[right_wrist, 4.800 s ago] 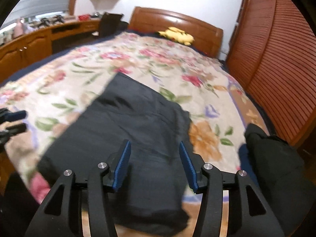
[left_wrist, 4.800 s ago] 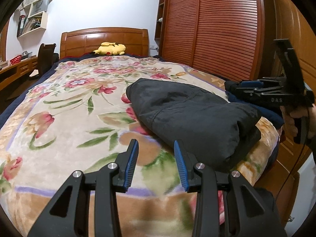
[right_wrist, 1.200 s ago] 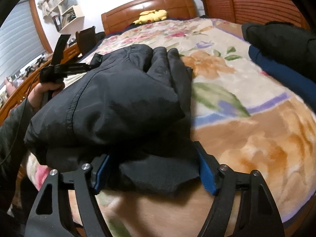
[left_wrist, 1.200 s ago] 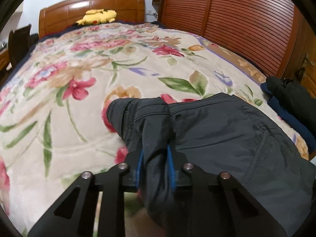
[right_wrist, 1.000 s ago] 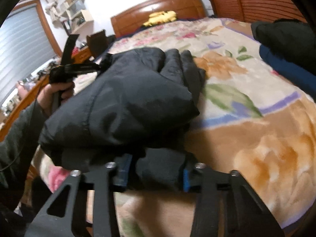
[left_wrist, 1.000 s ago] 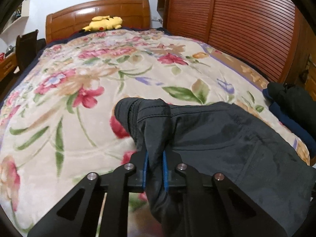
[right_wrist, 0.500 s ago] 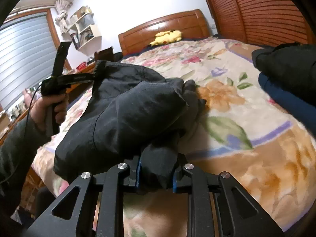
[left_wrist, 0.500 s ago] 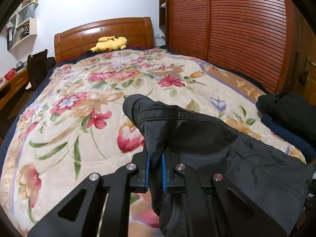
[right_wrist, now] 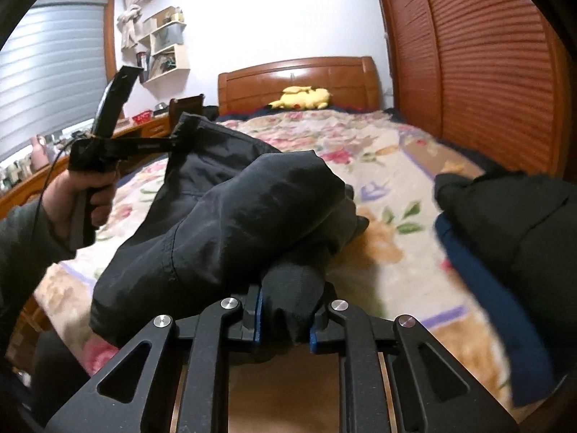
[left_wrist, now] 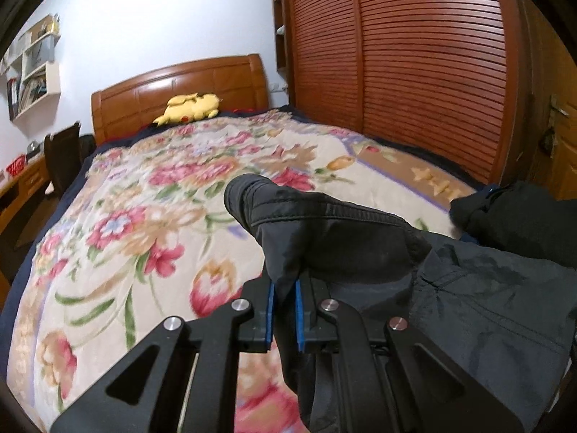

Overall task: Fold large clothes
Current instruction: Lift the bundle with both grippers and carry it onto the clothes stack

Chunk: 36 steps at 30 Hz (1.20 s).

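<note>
The left tool [left_wrist: 283,312] is pinching a thin fold at one corner of the folded black nylon garment [left_wrist: 360,238], its blue pads pressed almost together on the cloth, so that this corner is standing up ahead of the tool while the rest is draping off to its right and sagging below it. Seen from the right wrist view, the person's hand [right_wrist: 77,195] is gripping that tool's handle well out to the left, and the corner is hanging from its tip, which suggests the two grips are being kept apart so the bundle is carried by both ends and does not unfold. The right tool [right_wrist: 285,319] is clamping a thicker wad at the near edge of the same garment, its jaws having just been closing on the cloth now bunched between the pads; the bulk of the garment is mounding directly ahead of it, partly off the cream floral-patterned blanket [left_wrist: 144,216] on the bed. Further to the right of this tool, a stack of dark folded clothes [right_wrist: 512,238] is lying on the bed's near corner, probably the destination, since the held piece already looks folded. The yellow plush toy [right_wrist: 303,98] is lying far ahead by the wooden headboard [right_wrist: 299,75], clear of the work.
</note>
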Tool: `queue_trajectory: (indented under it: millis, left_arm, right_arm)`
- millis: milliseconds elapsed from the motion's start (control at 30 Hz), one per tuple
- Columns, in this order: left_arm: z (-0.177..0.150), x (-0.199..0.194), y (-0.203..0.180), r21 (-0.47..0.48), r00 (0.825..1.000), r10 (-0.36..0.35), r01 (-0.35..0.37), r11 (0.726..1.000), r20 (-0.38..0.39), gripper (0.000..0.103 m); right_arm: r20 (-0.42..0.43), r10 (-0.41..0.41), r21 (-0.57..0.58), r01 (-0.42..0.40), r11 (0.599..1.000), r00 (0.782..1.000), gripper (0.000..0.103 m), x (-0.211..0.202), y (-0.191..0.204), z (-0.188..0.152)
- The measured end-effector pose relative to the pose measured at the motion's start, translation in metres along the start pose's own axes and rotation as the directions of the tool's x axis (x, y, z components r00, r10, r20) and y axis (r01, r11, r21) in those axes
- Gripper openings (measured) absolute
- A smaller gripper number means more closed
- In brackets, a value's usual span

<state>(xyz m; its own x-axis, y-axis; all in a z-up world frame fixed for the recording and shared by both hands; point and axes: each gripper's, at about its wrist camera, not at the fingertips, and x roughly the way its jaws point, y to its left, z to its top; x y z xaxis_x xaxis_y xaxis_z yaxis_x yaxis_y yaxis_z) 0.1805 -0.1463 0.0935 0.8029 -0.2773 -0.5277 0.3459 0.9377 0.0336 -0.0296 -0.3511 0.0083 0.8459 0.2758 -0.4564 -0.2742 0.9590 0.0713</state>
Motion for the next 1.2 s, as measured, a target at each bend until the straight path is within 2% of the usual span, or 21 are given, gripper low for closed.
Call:
queue_trajectory:
  millis: [267, 500, 667, 767, 867, 1033, 1100, 1200]
  left_arm:
    - [0.065, 0.004, -0.063, 0.046, 0.997, -0.032, 0.028, 0.999, 0.074, 0.005]
    - [0.123, 0.000, -0.127, 0.084, 0.985, -0.075, 0.063, 0.994, 0.155, 0.005]
    - [0.148, 0.010, -0.174, 0.084, 0.972, -0.148, 0.135, 0.987, 0.181, 0.005]
    - [0.153, 0.020, -0.207, 0.083, 0.961, -0.217, 0.205, 0.975, 0.170, 0.005]
    - [0.152, 0.032, -0.250, 0.108, 0.948, -0.284, 0.270, 0.957, 0.143, 0.005]
    - [0.134, 0.061, -0.304, 0.137, 0.934, -0.355, 0.346, 0.928, 0.044, 0.008]
    - [0.124, 0.075, -0.319, 0.141, 0.938, -0.347, 0.343, 0.929, 0.000, 0.009]
    - [0.110, 0.088, -0.332, 0.186, 0.959, -0.280, 0.284, 0.940, -0.053, 0.010]
  right_arm:
    - [0.045, -0.123, -0.092, 0.127, 0.988, 0.991, 0.009, -0.019, -0.043, 0.035]
    - [0.082, -0.228, -0.108, 0.236, 0.966, 0.970, 0.008, -0.045, -0.085, 0.064]
    - [0.103, -0.354, -0.105, 0.364, 0.925, 0.929, 0.008, -0.082, -0.134, 0.084]
    - [0.086, -0.443, -0.104, 0.450, 0.887, 0.893, 0.008, -0.097, -0.170, 0.086]
    - [0.066, -0.519, -0.086, 0.523, 0.848, 0.852, 0.008, -0.115, -0.204, 0.080]
    - [0.010, -0.605, -0.046, 0.605, 0.795, 0.796, 0.008, -0.144, -0.255, 0.055]
    - [-0.034, -0.636, -0.037, 0.635, 0.771, 0.771, 0.008, -0.149, -0.272, 0.040]
    - [-0.101, -0.632, -0.007, 0.635, 0.773, 0.768, 0.009, -0.146, -0.294, 0.012]
